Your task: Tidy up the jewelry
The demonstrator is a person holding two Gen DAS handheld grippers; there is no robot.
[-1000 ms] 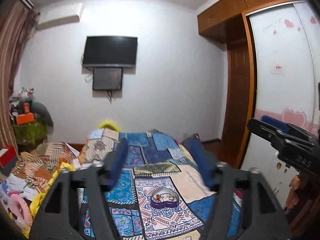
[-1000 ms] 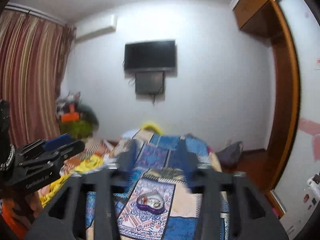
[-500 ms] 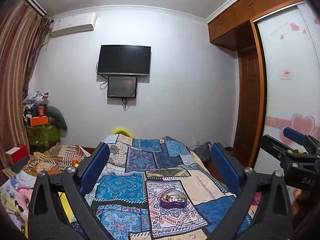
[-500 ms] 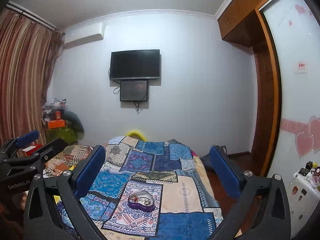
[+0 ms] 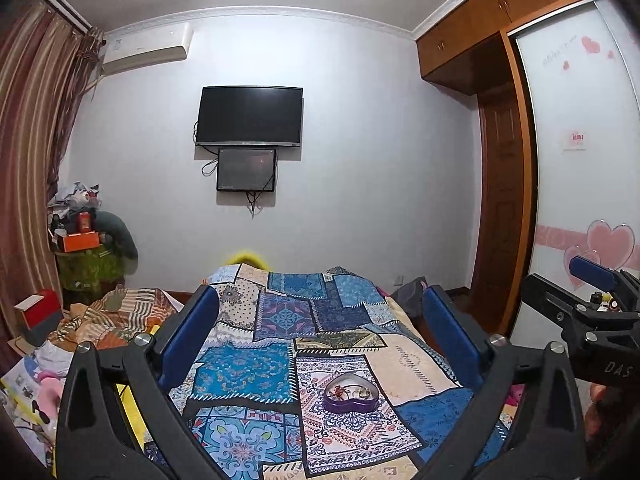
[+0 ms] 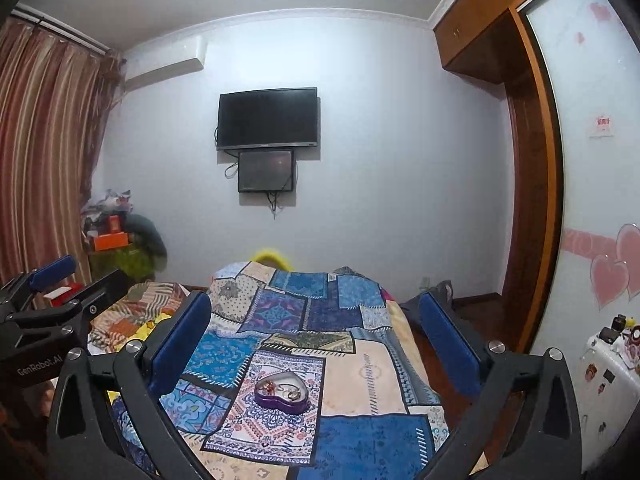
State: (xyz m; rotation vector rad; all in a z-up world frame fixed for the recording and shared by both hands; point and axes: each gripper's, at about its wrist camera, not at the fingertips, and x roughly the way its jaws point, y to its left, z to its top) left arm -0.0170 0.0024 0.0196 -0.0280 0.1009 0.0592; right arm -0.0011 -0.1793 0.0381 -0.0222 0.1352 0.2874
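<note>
Heart-shaped purple tray (image 5: pixel 351 393) sits on the patchwork bedspread (image 5: pixel 248 372), lower centre of frame, small jewelry pieces (image 5: pixel 352 391) lying inside; none seen loose on the bed. Left gripper (image 5: pixel 320 340) and right gripper (image 6: pixel 316 340) both spread wide, holding nothing, well above the tray. The scene fits sorting about to begin or pieces already gathered. For any pick, narrowing the fingers over one piece should avoid tangles. Right view shows a white cabinet (image 6: pixel 600 376) with trinkets lower right; left view shows floor clutter (image 5: pixel 36 364) lower left.
</note>
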